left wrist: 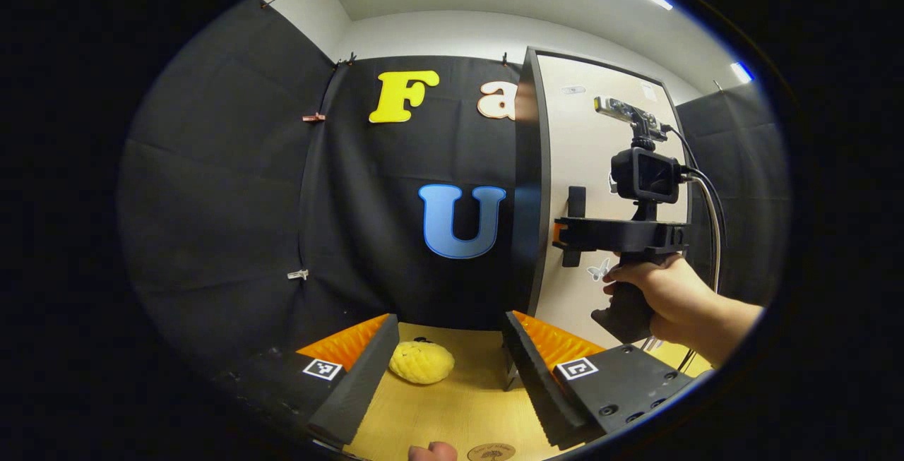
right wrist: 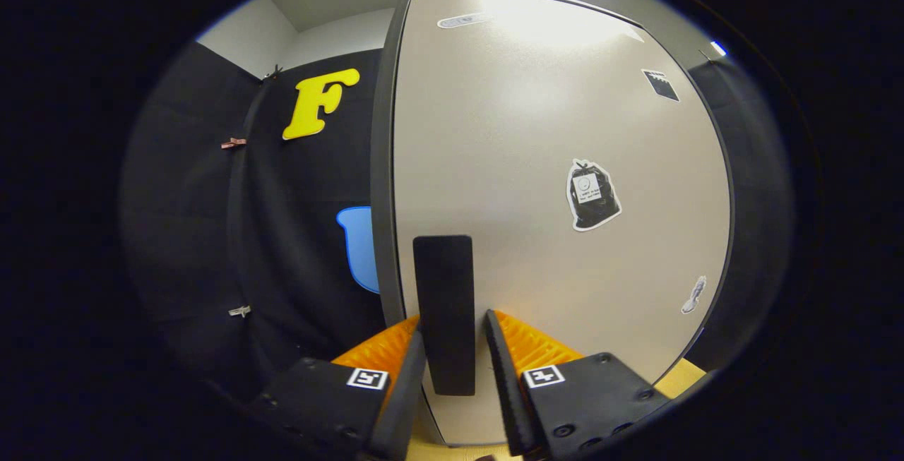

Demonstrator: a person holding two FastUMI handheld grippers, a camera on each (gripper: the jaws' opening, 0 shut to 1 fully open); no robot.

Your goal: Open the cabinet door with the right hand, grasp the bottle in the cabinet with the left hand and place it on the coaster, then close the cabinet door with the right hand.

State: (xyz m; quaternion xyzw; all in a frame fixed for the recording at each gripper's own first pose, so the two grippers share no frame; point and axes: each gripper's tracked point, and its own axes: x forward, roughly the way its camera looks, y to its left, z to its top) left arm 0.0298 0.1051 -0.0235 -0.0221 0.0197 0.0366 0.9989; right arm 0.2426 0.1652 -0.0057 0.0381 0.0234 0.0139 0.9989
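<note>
The right gripper [right wrist: 452, 348] has its fingers narrow around the black handle [right wrist: 443, 306] of the cabinet door [right wrist: 551, 164], probably touching it, ready to pull. The left gripper [left wrist: 445, 358] waits wide and empty above the table [left wrist: 452, 411], near the coaster [left wrist: 491, 452]; the bottle must be behind the door.

1. The closed cabinet door [right wrist: 558, 186] blocks the way inside; its black handle [right wrist: 443, 313] stands between the right gripper [right wrist: 452, 369] fingers
2. Between the left gripper [left wrist: 445, 362] fingers, bare table [left wrist: 452, 411] lies open up to a yellow sponge [left wrist: 421, 362]
</note>
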